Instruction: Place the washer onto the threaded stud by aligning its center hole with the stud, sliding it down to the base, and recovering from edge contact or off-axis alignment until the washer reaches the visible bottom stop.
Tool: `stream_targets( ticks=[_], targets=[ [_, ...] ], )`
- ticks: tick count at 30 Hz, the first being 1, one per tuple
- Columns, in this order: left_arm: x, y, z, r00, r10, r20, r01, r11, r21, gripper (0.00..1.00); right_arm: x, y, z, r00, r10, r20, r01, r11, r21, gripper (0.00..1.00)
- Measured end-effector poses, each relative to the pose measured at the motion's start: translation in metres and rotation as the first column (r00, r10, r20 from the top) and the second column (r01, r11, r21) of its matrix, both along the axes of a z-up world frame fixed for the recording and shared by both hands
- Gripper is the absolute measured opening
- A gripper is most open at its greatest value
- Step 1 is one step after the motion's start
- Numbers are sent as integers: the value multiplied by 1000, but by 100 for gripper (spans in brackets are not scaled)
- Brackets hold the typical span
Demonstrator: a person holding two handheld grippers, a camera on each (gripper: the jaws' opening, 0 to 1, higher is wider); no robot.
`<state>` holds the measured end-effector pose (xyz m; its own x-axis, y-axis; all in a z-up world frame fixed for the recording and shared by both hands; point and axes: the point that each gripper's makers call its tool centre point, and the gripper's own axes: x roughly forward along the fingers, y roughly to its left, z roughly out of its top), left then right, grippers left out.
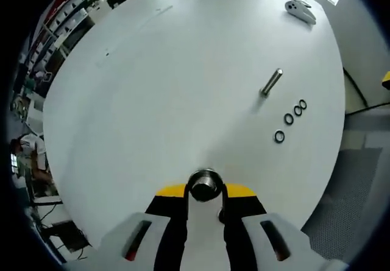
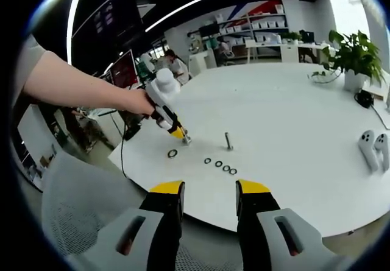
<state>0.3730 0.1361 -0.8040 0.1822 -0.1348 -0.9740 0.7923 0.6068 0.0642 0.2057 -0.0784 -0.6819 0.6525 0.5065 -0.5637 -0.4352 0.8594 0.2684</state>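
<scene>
Gripping a round metal washer (image 1: pixel 204 185) at their tips, the left gripper's (image 1: pixel 204 193) yellow-tipped jaws are closed on it above the white table (image 1: pixel 152 88). Threaded stud (image 1: pixel 271 82): upright on the table, well apart from the held washer. Three loose washers (image 1: pixel 290 117): row on the table just beside the stud. Right gripper (image 2: pixel 209 193): jaws apart, nothing between them, hanging off the table's near edge. Two white controllers (image 2: pixel 373 146): far right on the table.
</scene>
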Motion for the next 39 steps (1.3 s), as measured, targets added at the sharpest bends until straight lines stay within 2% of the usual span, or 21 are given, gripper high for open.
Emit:
stream_targets(
  ticks=[11,17,25,29,31,39],
  targets=[
    [-2,0,-14,1000,16,7,-16,1000,7,19,0,-1,0,1000,-4,-1,4,1000,-2,36],
    [-2,2,-19,998,55,5,-55,998,-11,19,0,-1,-1,1000,-4,-3,4,1000,-5,36],
    [-5,3,-18,996,94,-6,-94,994,-47,20,-1,-2,-3,1000,1,-12,-1,1000,-16,35],
    [-12,3,-18,993,110,-30,-112,993,-42,24,-2,1,-3,1000,16,-11,-16,1000,-15,35],
    [-13,5,-16,994,108,-10,-108,993,-39,27,-2,1,-3,1000,19,-12,-19,1000,-14,35],
    [-26,12,-8,983,180,-29,-181,982,-44,27,-3,5,-2,999,37,-10,-37,999,-8,35]
  ],
)
